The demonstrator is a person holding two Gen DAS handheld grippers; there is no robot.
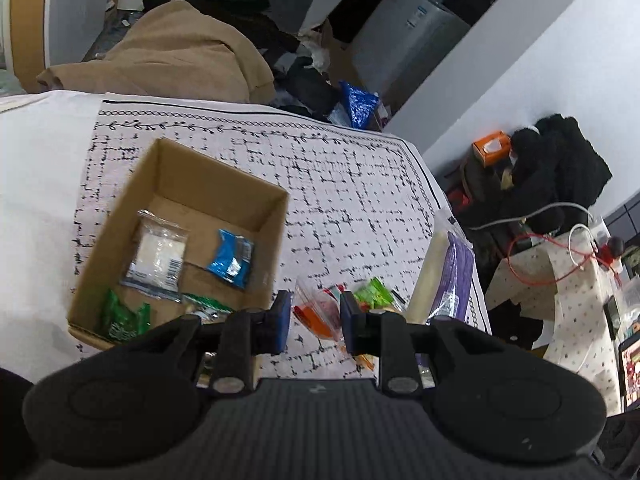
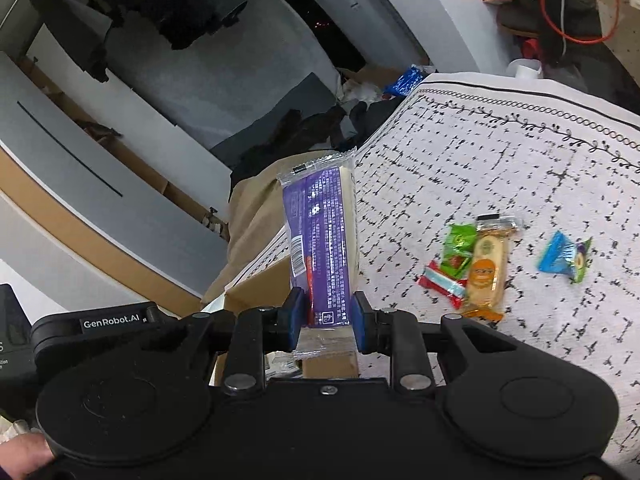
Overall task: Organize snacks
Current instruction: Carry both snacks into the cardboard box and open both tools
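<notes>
My right gripper [image 2: 328, 320] is shut on the lower end of a long purple-and-cream snack packet [image 2: 320, 240], which stands upright over the corner of a cardboard box [image 2: 256, 286]. In the left wrist view this packet [image 1: 444, 276] hangs at the right. The open box [image 1: 220, 172] holds a clear white packet [image 1: 160, 252], a blue packet [image 1: 232, 258] and green packets [image 1: 124, 320]. My left gripper [image 1: 316, 322] hovers beside the box, shut to a narrow gap with nothing in it. Beyond it lie an orange packet [image 1: 316, 316] and a green one [image 1: 374, 298].
On the patterned tablecloth [image 2: 500, 168] lie a green, a red and an orange snack [image 2: 482, 276] together, and a blue one [image 2: 558, 256] apart. A tan cloth heap [image 1: 172, 52] lies past the table's far edge. Cables and an orange tissue box [image 1: 490, 146] sit to the right.
</notes>
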